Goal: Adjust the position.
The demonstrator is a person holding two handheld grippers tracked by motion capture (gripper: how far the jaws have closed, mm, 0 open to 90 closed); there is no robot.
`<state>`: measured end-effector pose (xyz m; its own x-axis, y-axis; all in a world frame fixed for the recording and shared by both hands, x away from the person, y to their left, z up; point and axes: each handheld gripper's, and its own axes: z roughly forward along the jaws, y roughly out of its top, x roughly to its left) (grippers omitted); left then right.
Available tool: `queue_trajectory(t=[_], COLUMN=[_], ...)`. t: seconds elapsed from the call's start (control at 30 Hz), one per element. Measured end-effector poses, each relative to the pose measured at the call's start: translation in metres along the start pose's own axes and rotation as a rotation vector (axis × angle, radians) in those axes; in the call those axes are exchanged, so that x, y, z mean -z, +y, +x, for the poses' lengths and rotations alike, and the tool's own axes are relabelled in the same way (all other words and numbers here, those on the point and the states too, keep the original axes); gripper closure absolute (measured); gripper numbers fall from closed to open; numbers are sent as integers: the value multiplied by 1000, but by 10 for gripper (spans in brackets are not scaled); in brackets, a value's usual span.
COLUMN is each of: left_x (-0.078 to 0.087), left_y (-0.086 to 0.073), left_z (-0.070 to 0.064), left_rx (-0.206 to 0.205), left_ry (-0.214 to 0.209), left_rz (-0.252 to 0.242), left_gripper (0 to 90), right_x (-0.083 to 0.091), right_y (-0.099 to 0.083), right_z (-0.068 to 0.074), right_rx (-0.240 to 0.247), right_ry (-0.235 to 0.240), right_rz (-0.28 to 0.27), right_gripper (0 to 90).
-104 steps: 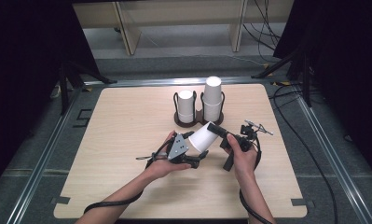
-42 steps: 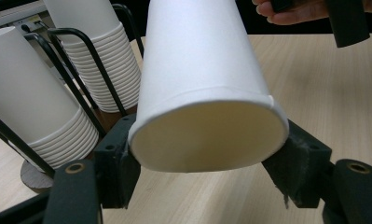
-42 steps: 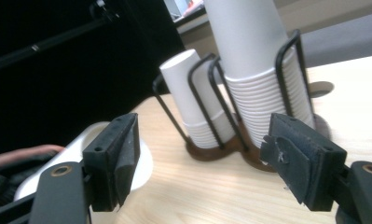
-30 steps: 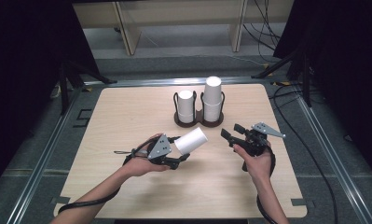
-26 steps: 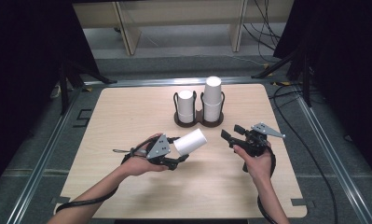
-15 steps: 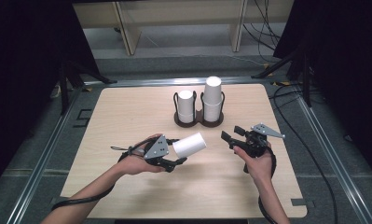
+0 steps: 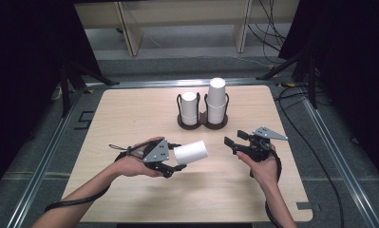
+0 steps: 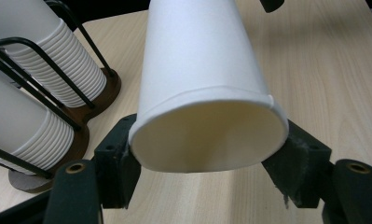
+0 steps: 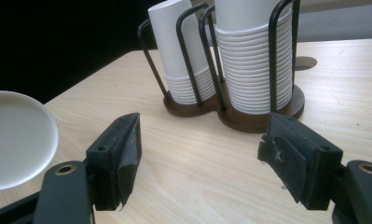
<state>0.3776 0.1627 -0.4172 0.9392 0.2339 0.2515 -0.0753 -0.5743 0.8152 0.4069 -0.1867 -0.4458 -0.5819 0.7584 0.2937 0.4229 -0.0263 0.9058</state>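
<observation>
A white paper cup (image 7: 191,152) lies sideways in my left gripper (image 7: 175,160), which is shut on its rim end. In the left gripper view the cup (image 8: 197,70) sits between both black pads (image 8: 117,163), open mouth toward the camera. My right gripper (image 7: 233,141) is held a short way right of the cup, open, with nothing in it. The right gripper view shows its pads (image 9: 120,151) wide apart and the cup's base (image 9: 13,140) at the left edge. Behind stands a brown wire holder (image 7: 203,124) with two white cup stacks (image 7: 216,97).
The holder (image 9: 230,114) and its stacks (image 9: 251,60) stand just ahead of my right gripper. The wooden tabletop (image 7: 130,109) has bare room left and front. Cables (image 7: 315,142) run along the floor at the right, past the metal frame rails (image 7: 59,152).
3.5 s ago both grippers met at the cup near the holder. They have since parted; the left gripper has carried the cup left and nearer the person, and the right gripper holds still.
</observation>
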Motion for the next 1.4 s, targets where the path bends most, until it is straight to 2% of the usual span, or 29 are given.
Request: queue_trajectory(t=[0.03,0.07,0.1,0.23,0.3,0.4,0.47,0.57,0.6,0.77,0.8,0.9,0.93,0.97,1.07,1.17,1.33,1.37,1.4], left_x=[2,2,3,7,9,10,11,12,12,12,13,12,11,10,8,5,3,4,4], left_y=[1,2,3,4,4,4,5,8,9,17,19,21,22,22,24,25,29,31,32], left_z=[1,0,0,-1,-1,2,4,8,9,11,12,12,12,12,14,15,15,14,14], left_rx=[-16,-13,-19,-32,-23,-28,-15,-10,-14,-41,-53,-60,-67,-69,-79,-83,-93,-95,-95], left_ry=[-3,-8,-14,-37,-54,-57,-64,-62,-66,-70,-81,-85,-89,-91,-102,-110,-111,-113,-114], left_rz=[9,6,11,25,27,29,26,22,27,33,44,37,43,42,58,66,73,71,69], left_gripper=[322,322,323,324,323,322,322,322,322,324,324,329,329,330,330,330,332,332,333], right_x=[0,0,0,2,3,3,3,3,2,3,4,4,4,4,6,8,12,14,14], right_y=[0,0,0,1,1,1,1,0,0,1,1,1,0,0,-1,-3,-5,-4,-4], right_z=[0,0,1,1,0,0,0,-3,-2,-2,-2,-2,0,-3,-5,-5,-5,-2,-4], right_rx=[9,7,-1,17,26,19,7,23,-8,13,14,4,-21,14,9,-21,-1,-36,-11], right_ry=[-7,-10,7,-3,-10,10,20,-5,21,8,0,6,6,5,-4,10,-6,-11,-6], right_rz=[1,5,8,16,21,29,42,37,44,30,30,25,27,22,21,24,18,32,14], right_gripper=[285,285,285,286,286,286,286,287,287,288,288,289,289,289,290,290,291,291,291])
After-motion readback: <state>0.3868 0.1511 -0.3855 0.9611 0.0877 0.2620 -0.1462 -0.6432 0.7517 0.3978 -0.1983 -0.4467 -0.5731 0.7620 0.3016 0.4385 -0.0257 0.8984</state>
